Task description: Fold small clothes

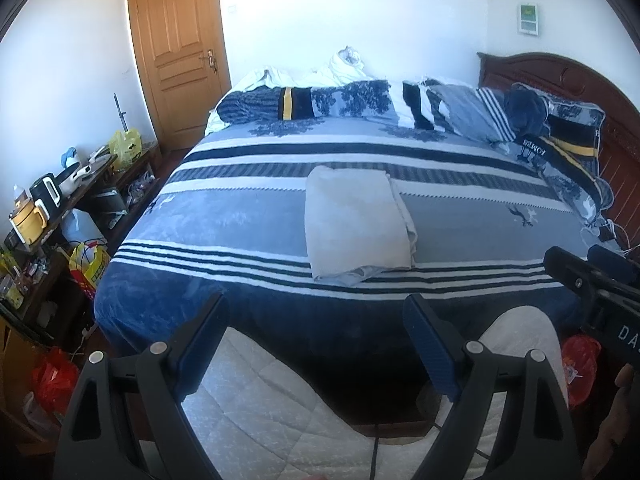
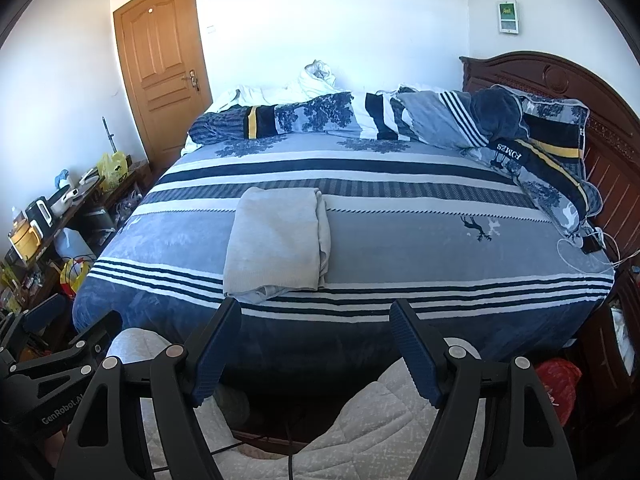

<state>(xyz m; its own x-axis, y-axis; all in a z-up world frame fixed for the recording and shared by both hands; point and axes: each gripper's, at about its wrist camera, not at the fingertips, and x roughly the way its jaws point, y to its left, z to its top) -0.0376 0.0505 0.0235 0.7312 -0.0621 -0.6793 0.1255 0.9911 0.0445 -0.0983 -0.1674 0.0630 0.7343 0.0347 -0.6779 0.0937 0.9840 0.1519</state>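
A pale grey garment lies folded into a rectangle on the blue striped bedspread, near the bed's front edge. My left gripper hangs open in front of the bed, short of the garment, with nothing between its fingers. My right gripper is also open and empty, held off the bed's front edge, a little to the right of the garment. In the left wrist view the right gripper's body shows at the right edge; in the right wrist view the left gripper's body shows at lower left.
Pillows and a rolled quilt line the far side of the bed, with a dark wooden headboard at right. A cluttered shelf stands left of the bed beside a wooden door. A white quilted cloth lies below the grippers. Red bags sit on the floor.
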